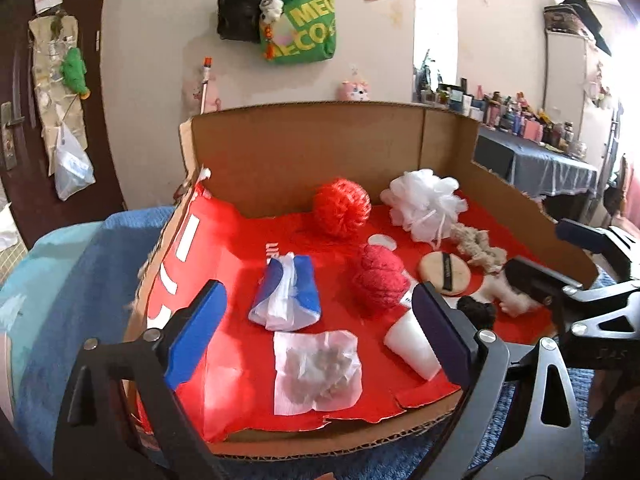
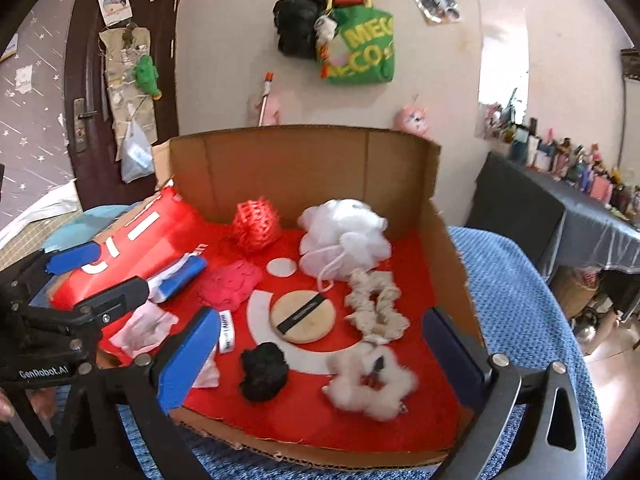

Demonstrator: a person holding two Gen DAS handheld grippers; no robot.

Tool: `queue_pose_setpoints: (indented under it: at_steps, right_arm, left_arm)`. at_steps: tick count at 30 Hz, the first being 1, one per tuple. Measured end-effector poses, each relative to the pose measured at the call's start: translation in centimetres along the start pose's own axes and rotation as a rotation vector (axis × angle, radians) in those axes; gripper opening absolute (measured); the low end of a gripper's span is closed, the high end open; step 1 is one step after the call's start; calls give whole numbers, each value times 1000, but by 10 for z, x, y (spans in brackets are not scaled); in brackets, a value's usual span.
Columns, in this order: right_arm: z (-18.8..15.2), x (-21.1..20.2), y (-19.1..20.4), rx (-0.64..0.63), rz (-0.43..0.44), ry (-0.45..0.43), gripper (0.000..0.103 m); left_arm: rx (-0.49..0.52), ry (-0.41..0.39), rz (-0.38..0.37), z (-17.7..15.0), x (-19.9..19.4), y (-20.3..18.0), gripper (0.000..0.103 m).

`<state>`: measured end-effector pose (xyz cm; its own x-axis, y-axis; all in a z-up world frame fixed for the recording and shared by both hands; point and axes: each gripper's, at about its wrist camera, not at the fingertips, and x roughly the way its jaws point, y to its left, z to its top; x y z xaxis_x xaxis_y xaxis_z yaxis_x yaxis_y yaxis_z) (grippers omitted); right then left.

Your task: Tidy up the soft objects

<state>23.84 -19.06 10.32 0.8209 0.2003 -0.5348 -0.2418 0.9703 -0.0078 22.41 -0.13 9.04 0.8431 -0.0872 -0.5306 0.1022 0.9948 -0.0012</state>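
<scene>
Red lining covers the floor of the cardboard box (image 1: pixel 304 152) that we hover over, and the soft things lie scattered across it. At the back, a red mesh ball (image 1: pixel 341 207) sits just beside a white bath pouf (image 1: pixel 425 204). Nearer us lie a blue-and-white tissue pack (image 1: pixel 286 295), a crinkled clear packet (image 1: pixel 317 368), and a red knitted bundle (image 1: pixel 379 280).

Our left gripper (image 1: pixel 320 340) stands wide apart with nothing between its blue pads, above the box's near-left part, framing the tissue pack and the packet. Our right gripper (image 2: pixel 324 356) is likewise spread wide and holds nothing, over the box's near-right part. Between its fingers we see a black scrunchie (image 2: pixel 263 371) and a fluffy white scrunchie (image 2: pixel 370 386) close to the front edge, with a round tan powder puff (image 2: pixel 302 316) behind them and a cream scrunchie (image 2: pixel 376 304) just right of the puff. The box rests on a blue blanket (image 2: pixel 524 300).
</scene>
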Motion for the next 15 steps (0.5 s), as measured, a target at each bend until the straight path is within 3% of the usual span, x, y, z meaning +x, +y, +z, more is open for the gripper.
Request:
queue_pose_setpoints:
  at_steps: [5,15]
  right_arm:
    - [-6,4,1,-13,-63,-6,103]
    - [-12,12,6,-38,-95,13,103]
  left_arm:
    - [-2,-9,34,-5,1,2,95]
    - [-18,-7,50,-8,-1,6,98]
